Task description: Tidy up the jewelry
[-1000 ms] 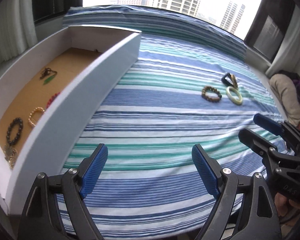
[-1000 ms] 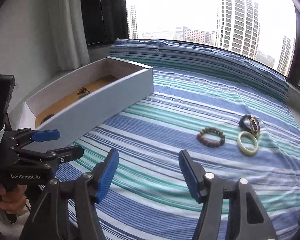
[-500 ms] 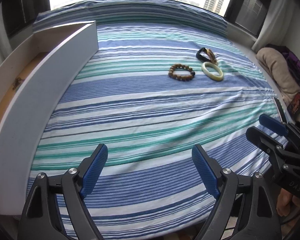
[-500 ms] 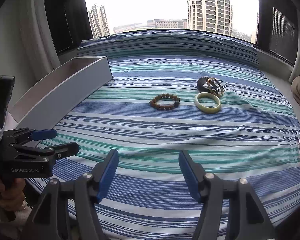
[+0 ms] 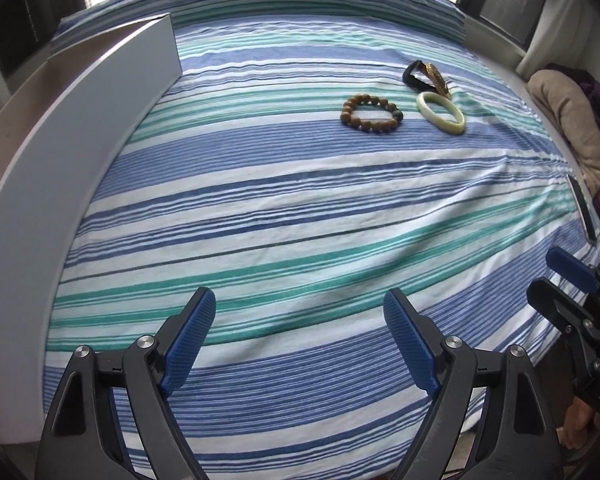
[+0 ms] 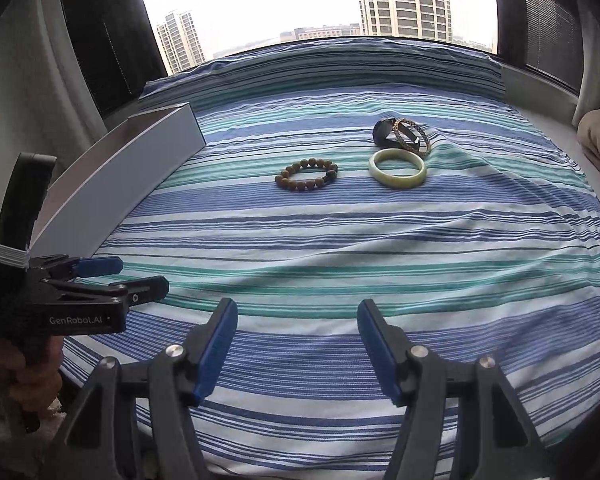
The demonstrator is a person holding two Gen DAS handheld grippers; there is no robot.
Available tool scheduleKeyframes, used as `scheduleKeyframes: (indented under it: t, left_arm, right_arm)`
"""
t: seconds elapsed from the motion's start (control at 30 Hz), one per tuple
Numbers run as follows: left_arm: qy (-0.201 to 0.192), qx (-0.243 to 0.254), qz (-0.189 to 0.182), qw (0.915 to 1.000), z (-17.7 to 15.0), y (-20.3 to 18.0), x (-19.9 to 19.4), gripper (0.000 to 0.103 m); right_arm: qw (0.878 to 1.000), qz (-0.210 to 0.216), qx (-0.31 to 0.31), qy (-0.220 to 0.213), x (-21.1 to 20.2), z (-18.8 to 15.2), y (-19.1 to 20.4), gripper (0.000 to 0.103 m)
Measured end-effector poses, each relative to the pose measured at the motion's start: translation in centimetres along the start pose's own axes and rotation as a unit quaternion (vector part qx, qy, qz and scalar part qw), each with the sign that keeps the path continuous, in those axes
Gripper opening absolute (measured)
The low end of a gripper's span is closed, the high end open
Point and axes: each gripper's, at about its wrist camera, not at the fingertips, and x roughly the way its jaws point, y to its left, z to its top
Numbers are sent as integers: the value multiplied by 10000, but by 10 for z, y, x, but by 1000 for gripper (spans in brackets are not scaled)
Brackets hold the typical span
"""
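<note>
A striped bed [image 5: 300, 208] fills both views. A white box [image 5: 80, 128] lies ahead-left of the left claw [image 5: 299, 320]. Beyond the right claw [image 6: 298, 320]: jade bangle [image 6: 398, 168], brown bead bracelet [image 6: 306, 175], dark bands [image 6: 400, 134]. Both claws are spread, empty.

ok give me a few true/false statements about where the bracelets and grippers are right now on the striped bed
1. The brown beaded bracelet lies on the striped sheet, outside the white box. True.
2. The right gripper is clamped on the pale green bangle. False: its jaws are open and empty, and the bangle lies far ahead on the sheet.
3. The dark bracelet and the gold patterned bangle lie together behind the green bangle. True.
4. The left gripper holds a bracelet. False: it is open, with nothing between its fingers.
</note>
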Motion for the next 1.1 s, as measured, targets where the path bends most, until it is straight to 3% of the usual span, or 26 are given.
scheduleKeyframes:
  t: [0.37,0.53,0.63,0.7,0.8,0.87,1.0,1.1]
  left_arm:
    - [-229,168,-349,9990,99,-8,34,87]
    - [-337,551,-154,9978,147,-28,74,83]
    - [-228,638,-61,9977,163,-36,100,75]
    - [-108,530,-16,9985,166,-38,109,61]
    - [-146,506,-567,9970,157,-44,102,61]
    - [-190,816,-766,9935,149,-58,98,61]
    - [-259,1544,-588,9859,146,-92,105,55]
    - [-71,1530,-578,9865,149,-99,118,46]
  right_arm:
    - [9994,-61,338,-10,1,-5,-28,64]
    - [9992,-23,402,47,3,-7,-33,64]
    - [9990,-18,443,66,2,-9,-37,64]
    - [9989,-20,472,71,1,-10,-39,64]
    - [9986,-42,525,77,0,-13,-45,64]
    - [9983,-48,571,91,2,-15,-48,64]
    - [9978,-26,651,150,8,-16,-54,64]
    - [9976,1,687,104,6,-16,-57,64]
